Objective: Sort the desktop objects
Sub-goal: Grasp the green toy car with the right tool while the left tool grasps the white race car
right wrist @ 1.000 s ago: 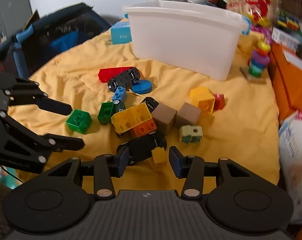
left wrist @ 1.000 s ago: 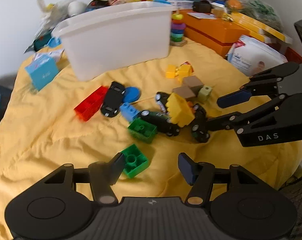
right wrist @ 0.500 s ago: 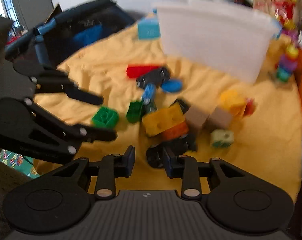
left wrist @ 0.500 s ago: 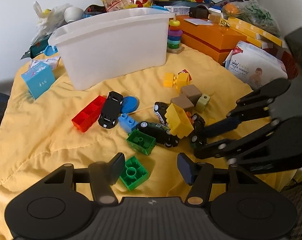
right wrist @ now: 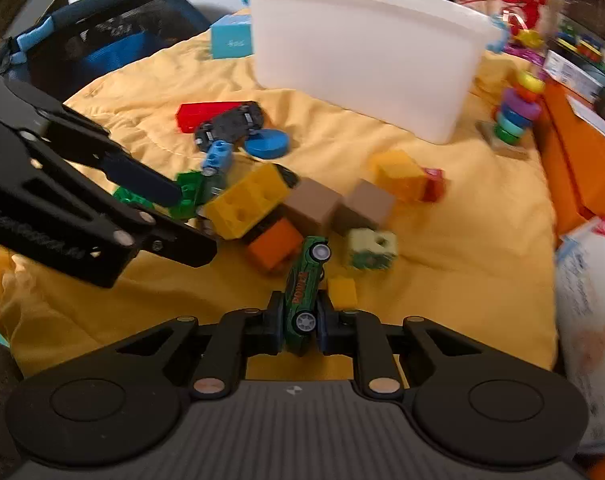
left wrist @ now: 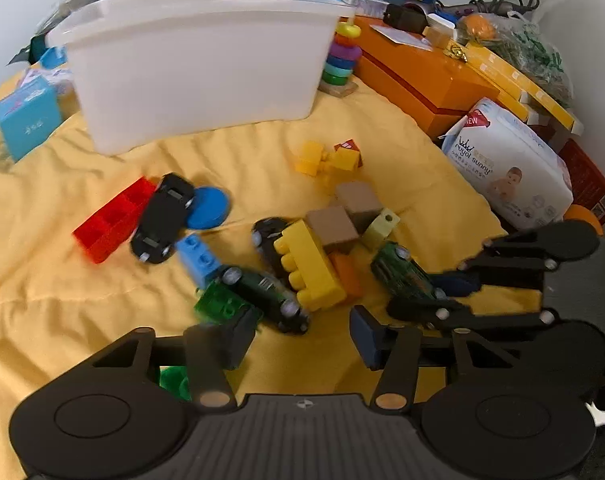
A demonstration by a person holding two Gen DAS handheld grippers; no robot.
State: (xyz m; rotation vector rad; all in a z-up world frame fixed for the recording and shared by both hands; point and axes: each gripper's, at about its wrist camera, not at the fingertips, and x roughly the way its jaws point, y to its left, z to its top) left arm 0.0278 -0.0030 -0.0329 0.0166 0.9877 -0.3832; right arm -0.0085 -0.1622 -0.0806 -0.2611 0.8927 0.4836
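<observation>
Left wrist view: the left tool (left wrist: 302, 330) is closing, nothing pinched yet, over a dark toy car (left wrist: 262, 296) beside a yellow brick (left wrist: 308, 264) on the yellow cloth (left wrist: 42, 280). Right wrist view, uniquely showing the grip: the right tool (right wrist: 300, 326) is pinching a green toy car (right wrist: 304, 284) across its sides, likely light, rigid and rather slick, near the white bin (right wrist: 362, 56).
</observation>
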